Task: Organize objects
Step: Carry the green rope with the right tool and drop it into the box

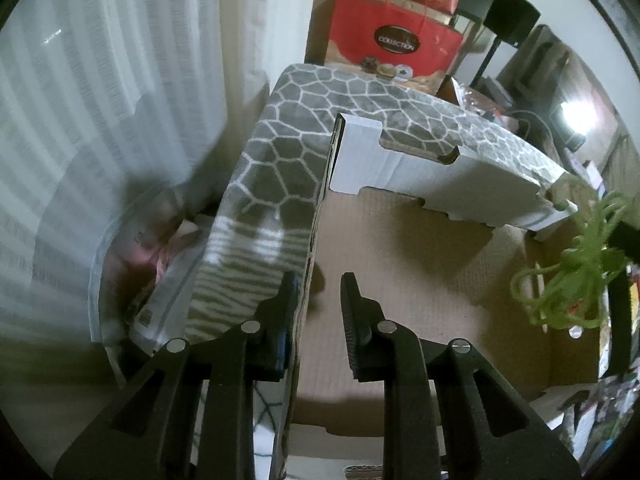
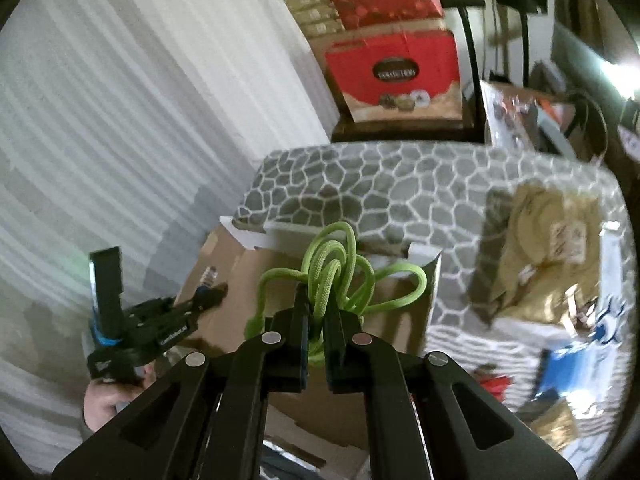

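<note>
1. Far left: white curtain point(image 1: 100, 100) hanging beside a grey patterned blanket point(image 1: 280, 152); a clear plastic bag point(image 1: 132, 264) wedged low in the gap between them.
2. Left hand-held gripper point(image 1: 318, 304): fingers parted, straddling the left wall of the cardboard box point(image 1: 400, 280), one finger outside against the blanket, one inside. Not yet clenched on the wall; probably placed there to steady the box or keep it open for loading.
3. Centre: box interior bare as far as visible, white flap point(image 1: 420, 160) raised at the far side.
4. Right hand-held gripper point(image 2: 316, 316): clenched on a bunch of green cord point(image 2: 332, 268), loops spilling above and around the fingers. Cord held above the right part of the box, likely on its way in.
5. Far, behind the blanket: red gift boxes point(image 2: 392, 72) stacked up.
6. Right: brown paper bag point(image 2: 548, 248) and blurred clutter lying on the blanket, seemingly awaiting sorting.
</note>
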Tool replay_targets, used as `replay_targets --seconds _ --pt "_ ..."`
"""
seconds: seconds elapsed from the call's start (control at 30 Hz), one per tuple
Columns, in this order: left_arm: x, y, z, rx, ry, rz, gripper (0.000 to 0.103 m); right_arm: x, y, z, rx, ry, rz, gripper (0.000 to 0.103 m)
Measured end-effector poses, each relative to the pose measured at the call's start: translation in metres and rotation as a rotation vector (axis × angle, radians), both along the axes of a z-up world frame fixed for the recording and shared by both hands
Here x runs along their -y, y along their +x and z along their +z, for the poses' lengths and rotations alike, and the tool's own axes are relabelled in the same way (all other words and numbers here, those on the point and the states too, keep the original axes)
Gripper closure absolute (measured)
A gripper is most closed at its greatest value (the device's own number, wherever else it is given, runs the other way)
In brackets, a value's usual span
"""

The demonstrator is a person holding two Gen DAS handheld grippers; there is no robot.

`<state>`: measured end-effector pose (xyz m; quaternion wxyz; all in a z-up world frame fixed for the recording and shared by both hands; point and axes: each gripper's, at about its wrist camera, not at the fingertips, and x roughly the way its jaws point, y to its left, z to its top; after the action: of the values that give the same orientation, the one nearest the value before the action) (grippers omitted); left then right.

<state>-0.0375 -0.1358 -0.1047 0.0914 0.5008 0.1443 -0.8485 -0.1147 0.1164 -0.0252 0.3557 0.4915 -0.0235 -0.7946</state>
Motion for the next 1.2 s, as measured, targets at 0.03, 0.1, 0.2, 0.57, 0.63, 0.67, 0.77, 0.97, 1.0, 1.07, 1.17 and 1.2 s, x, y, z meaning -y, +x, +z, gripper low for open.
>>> replay_targets --seconds 0.03,0.1,0.2,0.57,0.63,0.67,0.77,0.97,1.0,1.07,1.17,1.2 --pt "0.000 0.000 0.000 0.000 -0.004 0.000 0.083 0.001 -0.002 -0.005 0.010 0.003 -0.006 0.098" --pt "-0.001 0.000 0.000 0.001 -0.006 -0.001 0.083 0.004 -0.003 -0.016 0.028 0.016 -0.016 0.098" --pt "-0.001 0.000 -0.001 0.004 -0.004 -0.003 0.083 0.003 -0.004 -0.027 0.036 0.055 -0.037 0.093" --pt "-0.001 -0.001 -0.003 0.012 0.001 -0.005 0.083 -0.016 0.015 -0.016 -0.098 0.206 -0.028 0.066" --pt "-0.001 -0.001 -0.003 0.012 0.000 -0.006 0.083 -0.019 0.019 -0.009 -0.126 0.214 -0.007 0.066" --pt "-0.001 -0.001 -0.003 0.012 0.000 -0.006 0.083 -0.019 0.022 -0.007 -0.133 0.215 0.007 0.066" --pt "-0.001 -0.001 -0.004 0.011 0.006 -0.004 0.083 -0.013 0.033 -0.007 -0.115 0.223 0.090 0.075" --pt "-0.001 -0.001 -0.004 0.010 0.004 -0.003 0.083 0.010 0.053 -0.039 -0.036 0.299 0.245 0.080" --pt "-0.002 -0.001 -0.004 0.010 0.004 -0.003 0.083 0.014 0.053 -0.045 -0.029 0.319 0.250 0.080" --pt "-0.002 -0.001 -0.004 0.010 0.003 -0.004 0.083 0.019 0.052 -0.053 -0.006 0.326 0.255 0.080" --pt "-0.002 -0.001 -0.004 0.009 -0.001 -0.004 0.083 0.027 0.047 -0.062 0.016 0.333 0.251 0.081" --pt "-0.002 -0.001 -0.004 0.009 -0.003 -0.005 0.083 0.030 0.045 -0.064 0.010 0.345 0.244 0.081"
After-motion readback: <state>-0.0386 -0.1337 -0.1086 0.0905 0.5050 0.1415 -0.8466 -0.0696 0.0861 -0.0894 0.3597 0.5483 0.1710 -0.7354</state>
